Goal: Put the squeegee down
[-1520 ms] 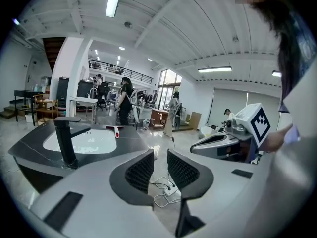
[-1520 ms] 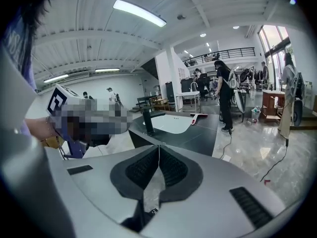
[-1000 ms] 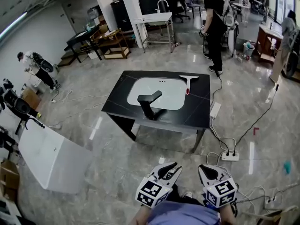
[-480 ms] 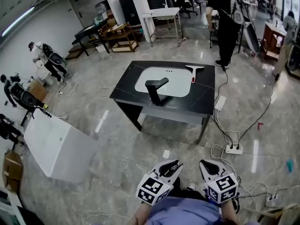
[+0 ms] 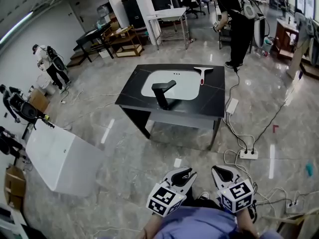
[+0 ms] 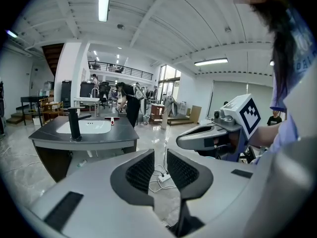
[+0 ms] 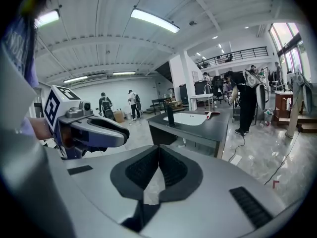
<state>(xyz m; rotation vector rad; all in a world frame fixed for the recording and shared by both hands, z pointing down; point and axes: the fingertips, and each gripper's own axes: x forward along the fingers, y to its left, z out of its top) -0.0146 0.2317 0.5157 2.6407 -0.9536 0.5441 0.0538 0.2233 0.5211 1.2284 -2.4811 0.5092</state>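
Grey stone tiles (image 5: 124, 176) underfoot, and holding two grippers low at 6 o'clock, side by side and just apart, both aiming toward 12. Pressing the black pads of the right gripper (image 7: 158, 150) together at the tips, pinching nothing. Leaving only a thin slit between the pads of the left gripper (image 6: 160, 157), as good as closed, with nothing in it but floor showing through.

Looking over a white power strip (image 5: 247, 154) at 1 o'clock from the grippers, with cables trailing off it across the tiles. Passing the eye over a slanted white box (image 5: 60, 161) at 9 o'clock.

Facing a black countertop (image 5: 199, 111) on black legs at 12 o'clock, well apart from both grippers, bearing a white sink basin (image 5: 184, 83) and a black faucet (image 5: 162, 91) standing at the basin's 6 o'clock edge. Finding the squeegee (image 5: 202, 73) lying flat up there at the basin's 1 o'clock corner, white blade toward the far edge, red-ended handle pointing back toward 6, touching neither gripper.

Noticing, beyond the countertop, a person in black (image 5: 239, 24) standing at 1 o'clock, a white metal-framed table (image 5: 169, 16) at 12, and another person (image 5: 47, 61) at 10 by the wall.
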